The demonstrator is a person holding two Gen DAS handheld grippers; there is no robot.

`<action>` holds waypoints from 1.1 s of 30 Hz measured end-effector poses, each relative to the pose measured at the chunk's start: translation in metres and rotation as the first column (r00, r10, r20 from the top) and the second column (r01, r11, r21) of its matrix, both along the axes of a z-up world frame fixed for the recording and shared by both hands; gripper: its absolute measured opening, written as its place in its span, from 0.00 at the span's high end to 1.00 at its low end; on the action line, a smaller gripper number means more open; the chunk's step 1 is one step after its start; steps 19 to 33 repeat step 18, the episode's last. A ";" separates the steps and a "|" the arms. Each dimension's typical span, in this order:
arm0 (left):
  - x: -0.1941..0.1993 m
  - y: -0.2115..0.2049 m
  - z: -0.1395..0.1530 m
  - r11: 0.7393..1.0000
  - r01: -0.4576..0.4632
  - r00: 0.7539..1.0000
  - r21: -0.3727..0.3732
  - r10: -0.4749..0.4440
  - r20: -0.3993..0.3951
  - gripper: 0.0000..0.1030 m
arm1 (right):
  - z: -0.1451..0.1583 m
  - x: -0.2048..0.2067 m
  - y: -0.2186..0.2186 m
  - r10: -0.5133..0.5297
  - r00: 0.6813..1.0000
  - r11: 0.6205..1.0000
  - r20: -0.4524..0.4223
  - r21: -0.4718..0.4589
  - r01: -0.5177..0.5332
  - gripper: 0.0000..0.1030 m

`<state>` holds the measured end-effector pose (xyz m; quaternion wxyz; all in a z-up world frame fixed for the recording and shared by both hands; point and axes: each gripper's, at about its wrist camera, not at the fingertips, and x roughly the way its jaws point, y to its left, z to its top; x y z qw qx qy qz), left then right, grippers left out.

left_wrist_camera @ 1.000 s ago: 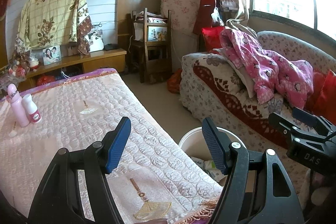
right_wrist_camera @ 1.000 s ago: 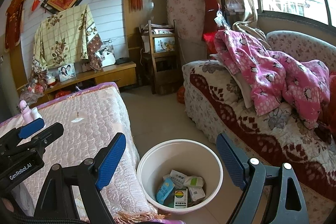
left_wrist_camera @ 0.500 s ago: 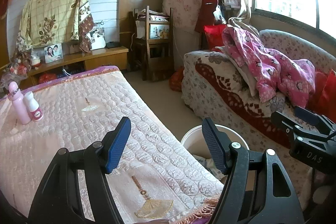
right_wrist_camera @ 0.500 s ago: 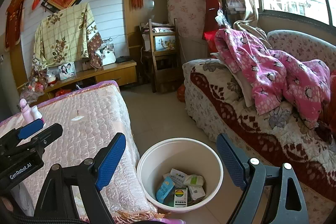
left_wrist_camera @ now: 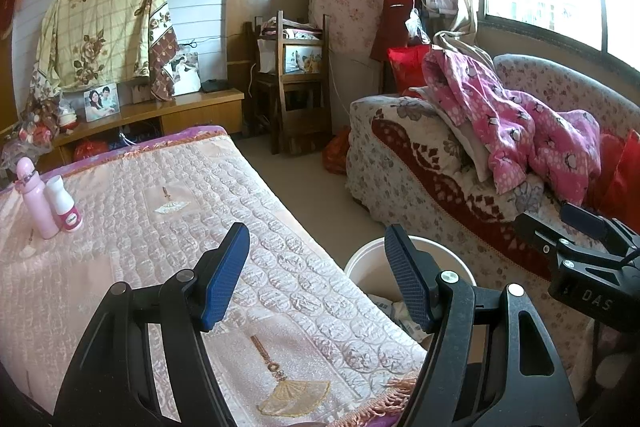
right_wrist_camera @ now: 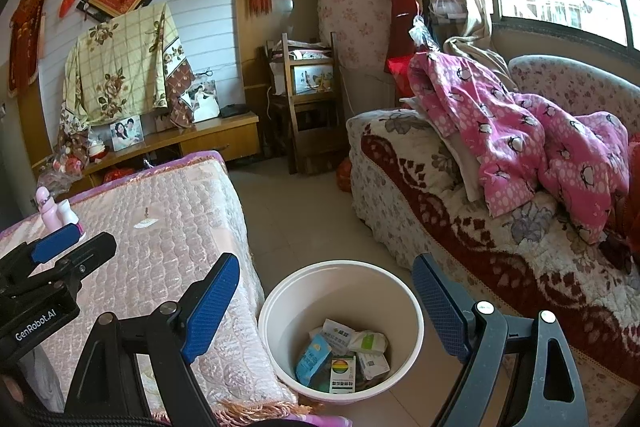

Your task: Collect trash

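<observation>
Far left of the left gripper's (left_wrist_camera: 316,259) jaws, beyond their tips: a tall pink plastic bottle (left_wrist_camera: 34,201) and a short white bottle with a pink label (left_wrist_camera: 64,205), upright, touching or just beside each other on the pink quilted table cover (left_wrist_camera: 160,227). Left gripper over that cover's near corner, blue-padded jaws spread, nothing between them. Just behind the right jaw's tip, a slice of the round white plastic bin (left_wrist_camera: 362,267).

Right gripper (right_wrist_camera: 324,283) also with jaws spread wide, empty. Between and below those jaws, on the tiled floor: the white bin (right_wrist_camera: 280,301), just beside the cover's fringed edge. Inside, at the bottom: collected trash (right_wrist_camera: 344,355), small cartons and crumpled packets. Right of the right jaw: a floral sofa (right_wrist_camera: 500,251) draped with a pink spotted blanket (right_wrist_camera: 520,131).
</observation>
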<state>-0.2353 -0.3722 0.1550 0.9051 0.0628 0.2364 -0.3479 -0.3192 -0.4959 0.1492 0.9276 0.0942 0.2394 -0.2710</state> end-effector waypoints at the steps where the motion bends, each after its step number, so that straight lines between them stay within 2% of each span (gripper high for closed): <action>1: 0.000 0.000 0.000 1.000 0.001 1.000 0.000 -0.001 -0.001 0.33 | -0.001 0.000 -0.001 0.000 1.000 1.000 -0.001 0.000 0.000 0.16; 33: 0.007 0.005 -0.008 1.000 -0.013 1.000 0.000 0.013 -0.021 0.33 | -0.007 0.004 -0.004 0.017 0.999 1.000 -0.027 0.002 -0.017 0.16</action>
